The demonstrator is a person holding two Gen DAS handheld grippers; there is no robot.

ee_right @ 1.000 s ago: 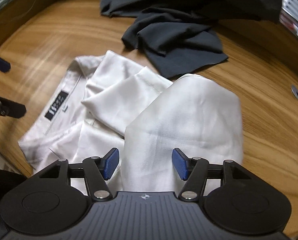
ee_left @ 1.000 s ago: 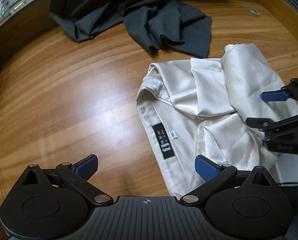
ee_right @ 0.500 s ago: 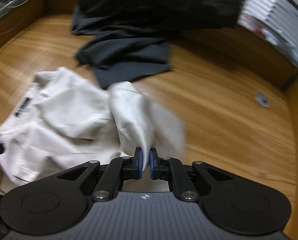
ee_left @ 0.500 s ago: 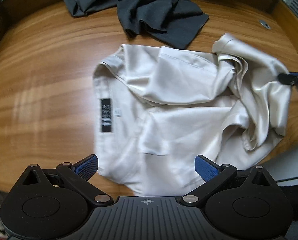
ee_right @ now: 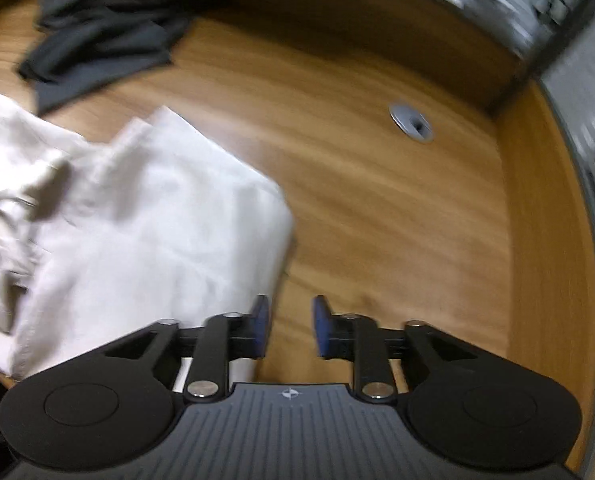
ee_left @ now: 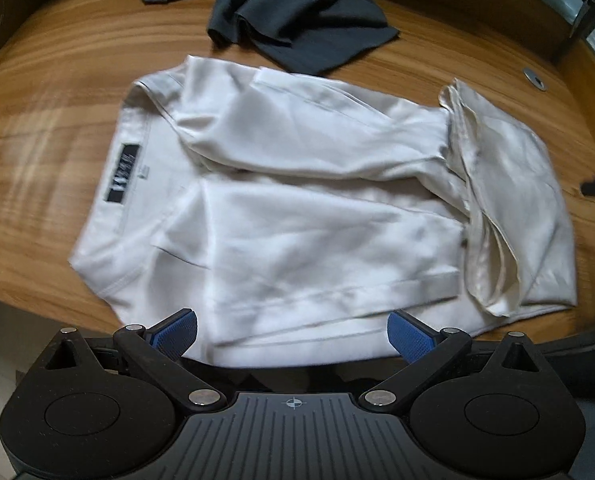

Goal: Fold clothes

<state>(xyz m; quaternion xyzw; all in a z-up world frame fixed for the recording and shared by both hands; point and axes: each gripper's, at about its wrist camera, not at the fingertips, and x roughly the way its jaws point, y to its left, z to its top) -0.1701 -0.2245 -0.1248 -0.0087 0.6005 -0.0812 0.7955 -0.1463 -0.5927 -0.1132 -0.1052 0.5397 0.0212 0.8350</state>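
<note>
1. My right hand-held gripper has just let go. Half a second ago its pads were clamped on a bunched leg end of the cream trousers; the jaws have since been opening and now stand partly apart over bare wood, with no cloth between them.
2. The released leg end now lies spread flat at the right of the garment, instead of being heaped over the middle as it was a second ago. My reading: the spreading-out step is nearly done, and folding proper has not begun.
3. My left hand-held gripper hangs wide apart and empty over the near hem. The trousers lie on the bench, their near edge at the bench's front edge.
4. Materials: the trousers are smooth with a satin sheen, and creased. The waistband carries a black label. The lining appears to show at the leg opening, though blur makes this uncertain.
5. A dark grey garment lies crumpled, matte and heavier-looking, just beyond the trousers.
6. The bench is glossy wood grain. A metal grommet sits well apart from the cloth.
</note>
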